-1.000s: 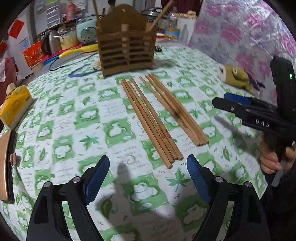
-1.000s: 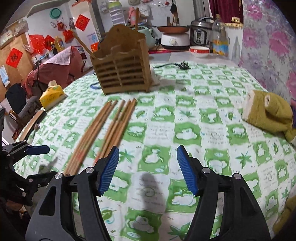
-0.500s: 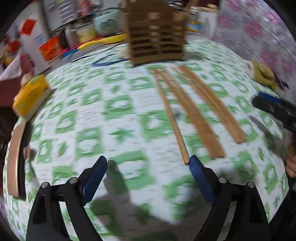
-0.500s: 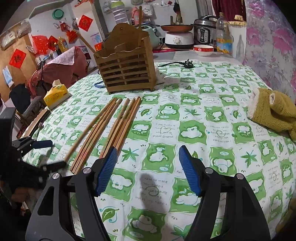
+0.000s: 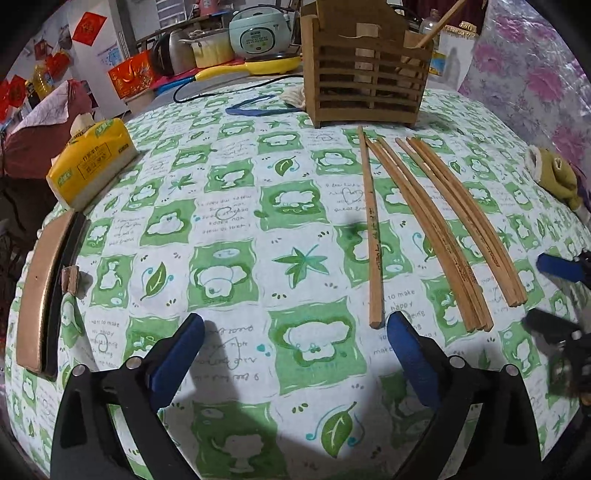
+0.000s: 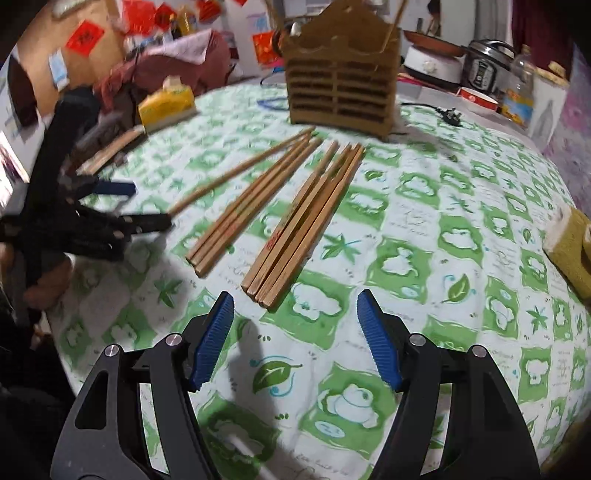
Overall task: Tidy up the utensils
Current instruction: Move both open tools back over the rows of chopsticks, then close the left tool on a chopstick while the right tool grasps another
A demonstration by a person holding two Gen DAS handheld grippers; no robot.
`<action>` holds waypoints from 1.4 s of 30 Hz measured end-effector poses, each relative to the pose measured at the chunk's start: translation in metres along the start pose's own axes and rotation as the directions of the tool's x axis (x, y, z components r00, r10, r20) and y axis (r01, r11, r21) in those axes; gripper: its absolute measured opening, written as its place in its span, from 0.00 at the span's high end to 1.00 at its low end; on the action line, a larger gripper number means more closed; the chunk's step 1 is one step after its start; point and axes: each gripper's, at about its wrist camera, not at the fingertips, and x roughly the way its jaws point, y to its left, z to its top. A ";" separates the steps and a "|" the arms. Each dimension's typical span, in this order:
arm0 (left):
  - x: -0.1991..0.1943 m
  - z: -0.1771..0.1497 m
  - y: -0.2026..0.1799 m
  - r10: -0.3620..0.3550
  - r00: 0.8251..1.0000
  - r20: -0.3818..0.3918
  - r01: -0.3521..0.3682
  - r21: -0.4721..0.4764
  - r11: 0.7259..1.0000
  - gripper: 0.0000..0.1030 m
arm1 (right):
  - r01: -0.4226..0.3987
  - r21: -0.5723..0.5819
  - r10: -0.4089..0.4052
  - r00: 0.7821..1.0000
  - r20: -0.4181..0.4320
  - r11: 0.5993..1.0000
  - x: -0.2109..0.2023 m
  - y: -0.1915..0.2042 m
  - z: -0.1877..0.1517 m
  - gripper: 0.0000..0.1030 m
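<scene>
Wooden chopsticks lie on the green-checked tablecloth [image 5: 229,236] in three lots: a single chopstick [image 5: 371,229], a middle bundle [image 5: 432,236] and a right bundle [image 5: 465,214]. Behind them stands a slatted wooden utensil holder [image 5: 369,74] with one stick in it. My left gripper [image 5: 295,354] hangs over the cloth, its jaws opening with nothing between them; the single stick's near end lies just ahead of its right pad. My right gripper [image 6: 295,336] is open and empty, just short of the near ends of the right bundle [image 6: 306,225]. In the right wrist view the left gripper [image 6: 140,206] is at the left.
A yellow tissue pack [image 5: 92,162] sits at the table's left edge, with a curved wooden chair back [image 5: 40,295] beyond it. An olive cloth [image 6: 569,251] lies at the right. A blue cord [image 5: 255,107] and kitchen appliances [image 5: 258,29] are behind the holder.
One chopstick now lies apart from the left bundle. The left jaws stand wider. The right gripper has swung left, to just short of the right bundle's near ends.
</scene>
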 end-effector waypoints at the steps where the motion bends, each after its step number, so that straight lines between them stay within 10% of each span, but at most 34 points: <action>1: -0.001 -0.001 0.000 -0.003 1.000 0.000 0.003 -0.002 1.000 0.06 | 0.036 0.001 -0.036 0.999 -0.030 0.999 0.007 0.001 0.001 0.34; 4: -0.001 -0.001 0.000 0.001 1.000 0.001 -0.001 0.003 1.000 0.05 | 0.161 0.113 -0.163 0.987 0.004 0.980 0.002 -0.019 0.004 0.36; 8: -0.004 -0.004 -0.003 -0.012 1.000 0.004 0.012 0.017 1.000 0.06 | 0.035 0.246 -0.060 0.994 0.092 0.969 -0.018 -0.049 -0.004 0.39; 19: -0.010 -0.007 -0.016 -0.033 0.999 0.038 0.030 0.087 0.996 0.08 | 0.008 0.292 -0.048 0.990 0.132 0.956 -0.021 -0.058 -0.003 0.48; 31: -0.009 -0.001 -0.029 -0.073 0.995 0.061 0.067 0.108 0.992 0.62 | -0.003 0.273 -0.034 0.991 0.131 0.962 -0.019 -0.053 -0.003 0.48; 35: -0.010 -0.001 -0.030 -0.103 0.992 0.066 0.095 0.108 0.990 0.94 | 0.002 0.272 -0.037 0.992 0.123 0.962 -0.018 -0.053 -0.002 0.48; 42: -0.011 -0.002 -0.019 -0.121 0.990 0.068 0.117 0.063 0.991 0.94 | 0.042 0.212 -0.062 0.994 0.086 0.976 -0.014 -0.040 -0.004 0.67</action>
